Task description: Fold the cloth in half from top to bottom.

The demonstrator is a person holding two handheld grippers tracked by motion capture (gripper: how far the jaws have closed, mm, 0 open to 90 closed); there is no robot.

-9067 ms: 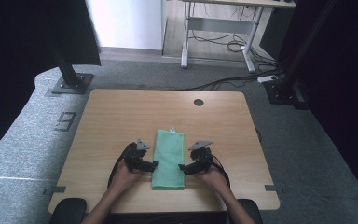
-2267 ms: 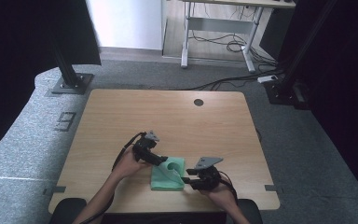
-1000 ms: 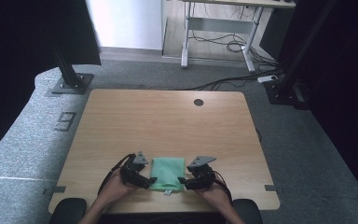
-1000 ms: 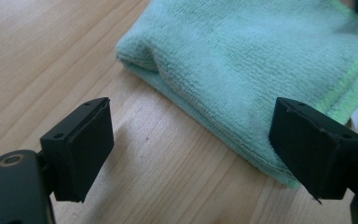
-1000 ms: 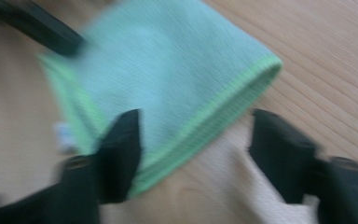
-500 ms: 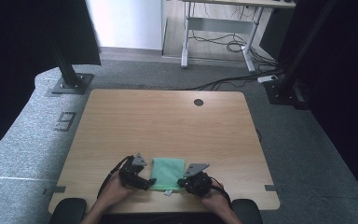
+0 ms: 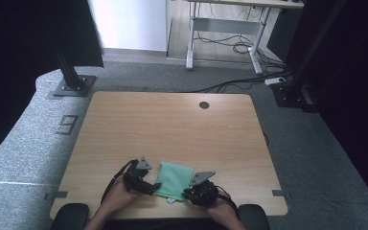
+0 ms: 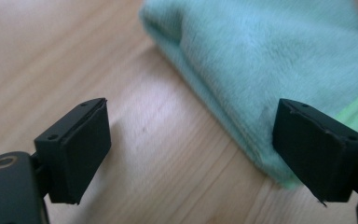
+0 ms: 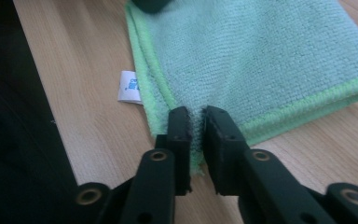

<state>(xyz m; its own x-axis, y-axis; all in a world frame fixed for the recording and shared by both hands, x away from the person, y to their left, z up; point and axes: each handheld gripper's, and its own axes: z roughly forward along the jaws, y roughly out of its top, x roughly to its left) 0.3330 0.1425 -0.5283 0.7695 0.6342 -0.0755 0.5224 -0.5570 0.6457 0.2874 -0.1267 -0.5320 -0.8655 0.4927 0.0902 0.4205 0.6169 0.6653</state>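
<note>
Fingers (image 9: pixel 216 128) pinch green cloth (image 9: pixel 261 56); white label (image 9: pixel 129 86) seemingly unreadable.

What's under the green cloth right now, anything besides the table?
The folded green cloth lies flat on the wooden table. A white tag pokes out from under its edge. Whatever lies between the folds is covered. The right gripper pinches one corner.

One green cloth (image 7: pixel 174 180) with one white tag (image 9: pixel 130 86) lies near the front edge of one wooden desk (image 7: pixel 163 124), flanked by two tools, a left tool (image 7: pixel 146 188) and a right tool (image 7: pixel 191 193).
</note>
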